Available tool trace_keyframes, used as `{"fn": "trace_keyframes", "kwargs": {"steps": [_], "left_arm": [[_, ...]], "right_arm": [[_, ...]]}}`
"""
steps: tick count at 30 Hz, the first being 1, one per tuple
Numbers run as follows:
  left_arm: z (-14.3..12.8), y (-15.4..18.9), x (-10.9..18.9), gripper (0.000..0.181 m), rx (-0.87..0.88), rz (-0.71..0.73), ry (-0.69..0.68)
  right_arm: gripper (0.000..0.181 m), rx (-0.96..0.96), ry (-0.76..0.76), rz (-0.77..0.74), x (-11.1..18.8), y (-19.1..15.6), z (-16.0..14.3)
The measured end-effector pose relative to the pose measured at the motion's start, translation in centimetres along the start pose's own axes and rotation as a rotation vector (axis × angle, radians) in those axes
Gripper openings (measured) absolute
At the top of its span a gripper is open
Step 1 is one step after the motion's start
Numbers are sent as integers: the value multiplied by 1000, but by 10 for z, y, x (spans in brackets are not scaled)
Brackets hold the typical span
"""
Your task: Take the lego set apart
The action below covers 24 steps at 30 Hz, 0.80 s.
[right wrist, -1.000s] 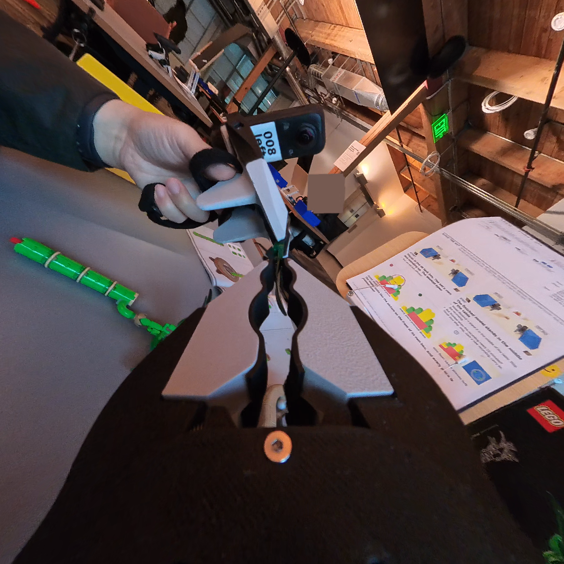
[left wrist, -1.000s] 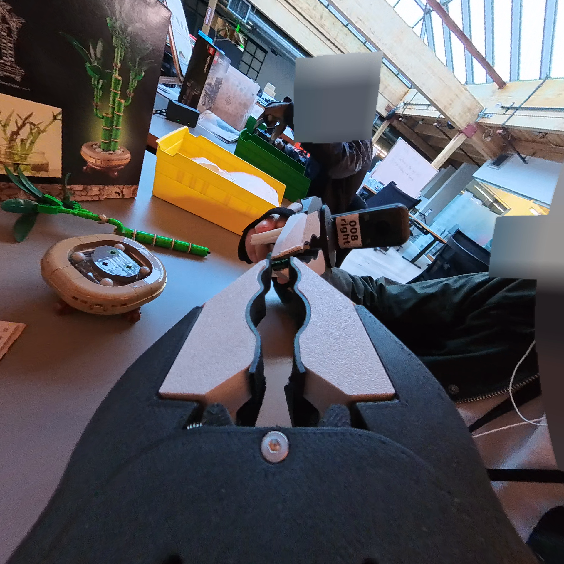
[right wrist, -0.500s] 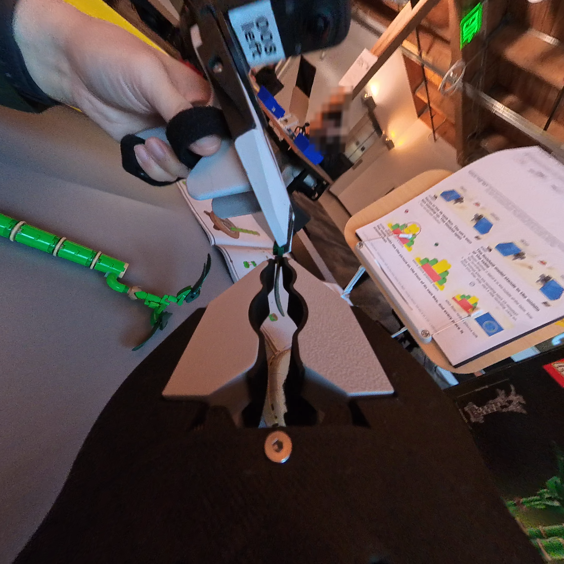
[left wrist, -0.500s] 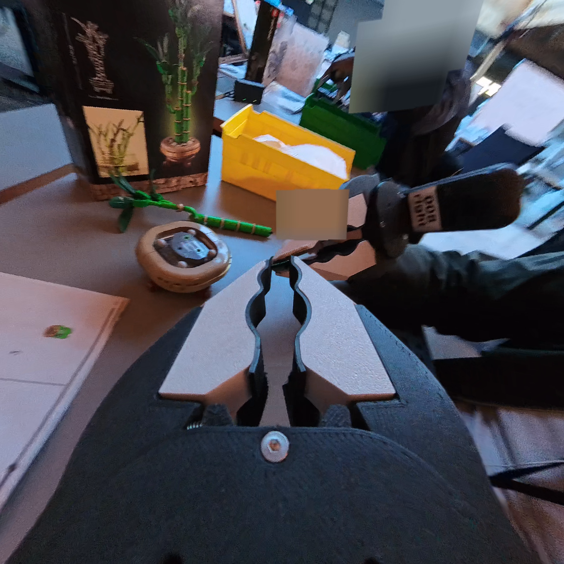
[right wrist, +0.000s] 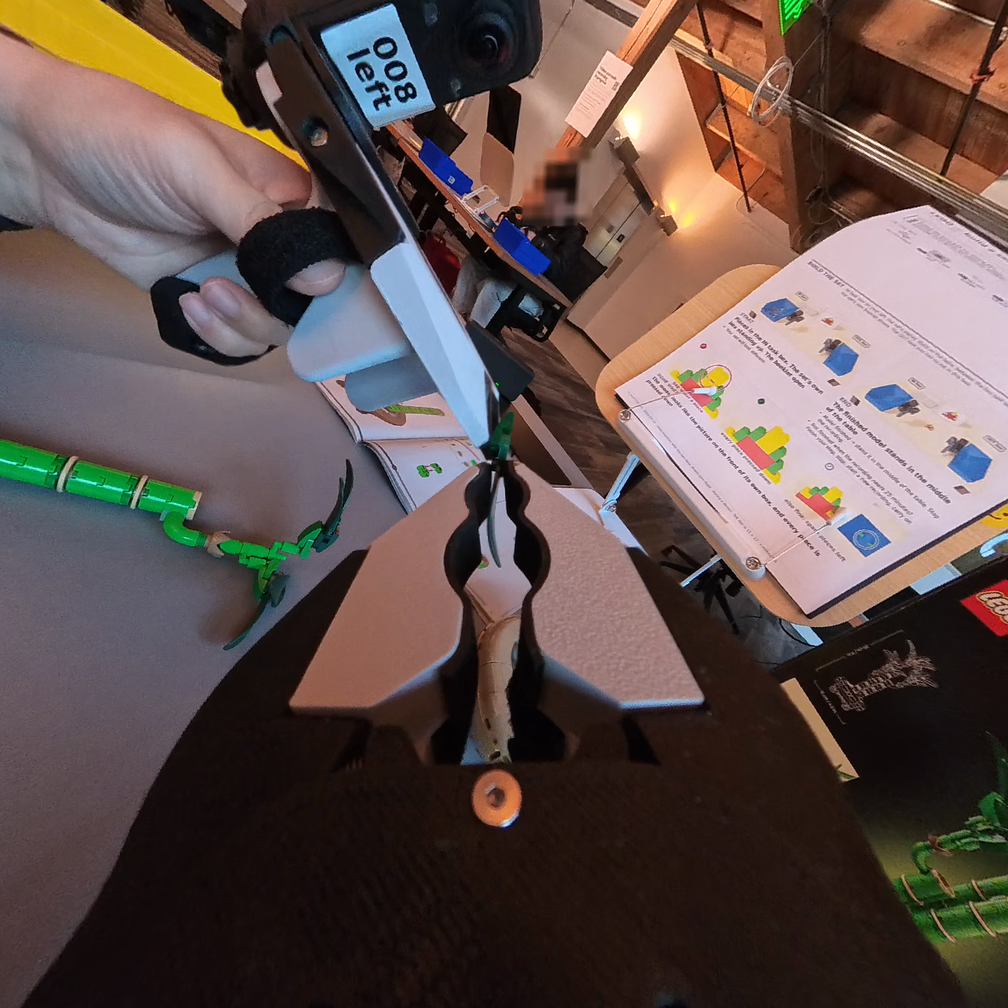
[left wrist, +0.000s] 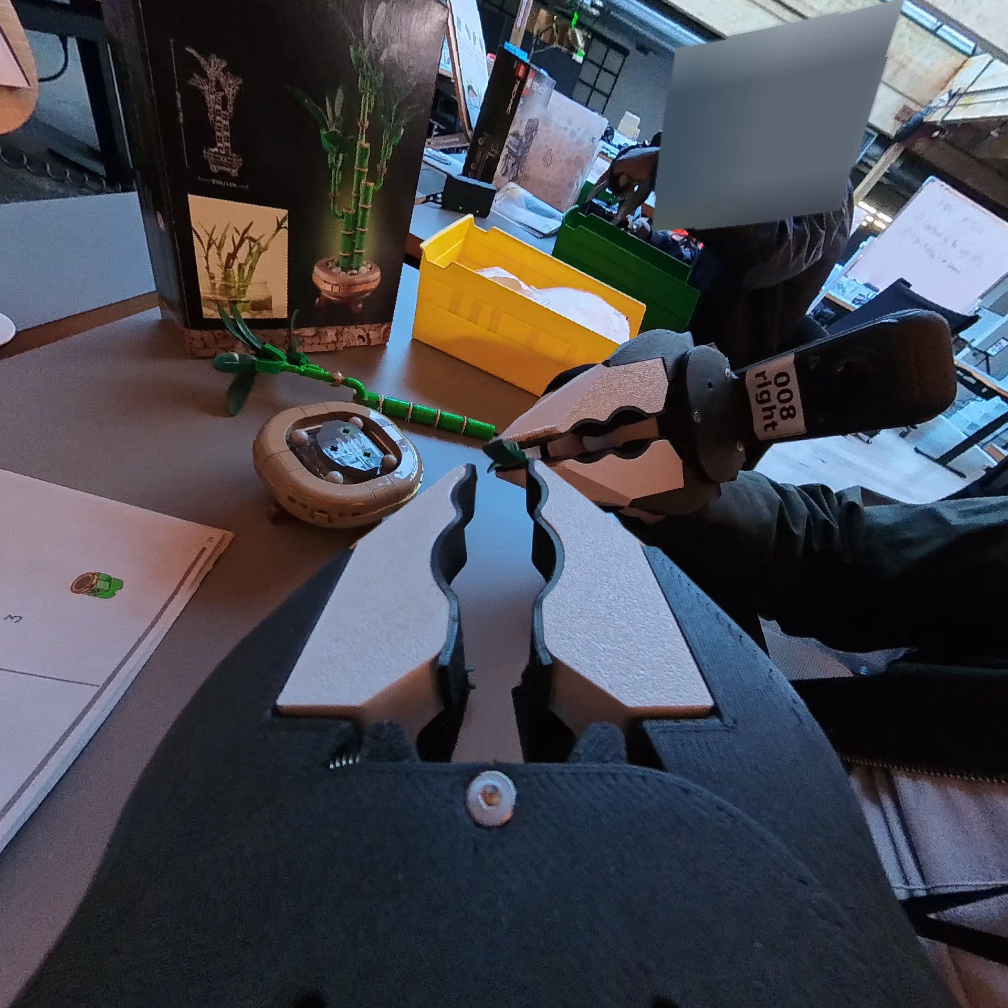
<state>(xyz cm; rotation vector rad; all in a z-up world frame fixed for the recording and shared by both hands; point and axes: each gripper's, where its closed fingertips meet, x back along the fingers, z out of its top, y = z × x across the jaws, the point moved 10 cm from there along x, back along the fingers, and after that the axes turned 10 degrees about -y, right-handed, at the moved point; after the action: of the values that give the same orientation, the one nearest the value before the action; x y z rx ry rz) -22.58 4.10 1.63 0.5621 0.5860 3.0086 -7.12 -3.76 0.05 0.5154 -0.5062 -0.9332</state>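
My right gripper (right wrist: 493, 472) is shut on a small dark green leaf piece (right wrist: 502, 436), whose thin blade runs back between the fingers. My left gripper (left wrist: 502, 477) is open with nothing between its fingers, and its tips sit right next to the leaf (left wrist: 501, 455) held by the right gripper (left wrist: 523, 444). In the right wrist view the left gripper (right wrist: 485, 431) comes down from above, edge-on. The tan pot base (left wrist: 338, 463) and a green bamboo stalk (left wrist: 425, 417) with leaves lie on the grey table. The stalk (right wrist: 109, 483) also shows in the right wrist view.
The set's black box (left wrist: 273, 163) stands at the back, with a yellow bin (left wrist: 518, 316) and a green bin (left wrist: 627, 267) to its right. An open booklet (left wrist: 82, 600) lies at the left. An instruction sheet on a stand (right wrist: 818, 409) is off the table. A person sits behind. Left and right tips are no more than a few centimetres apart. From either gripper's tips it is about 20 cm to the stalk (right wrist: 109, 483).
My left gripper has opened and let go of the leaf piece. Both grippers have come down closer to the table. The right gripper still holds the leaf.
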Motion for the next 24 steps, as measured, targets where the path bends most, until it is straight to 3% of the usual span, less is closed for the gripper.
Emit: {"fn": "trace_keyframes", "kwargs": {"steps": [24], "left_arm": [[-3, -2, -2, 10, 52, -83, 19]], "right_arm": [[4, 79, -10, -40, -1, -4, 2]]}}
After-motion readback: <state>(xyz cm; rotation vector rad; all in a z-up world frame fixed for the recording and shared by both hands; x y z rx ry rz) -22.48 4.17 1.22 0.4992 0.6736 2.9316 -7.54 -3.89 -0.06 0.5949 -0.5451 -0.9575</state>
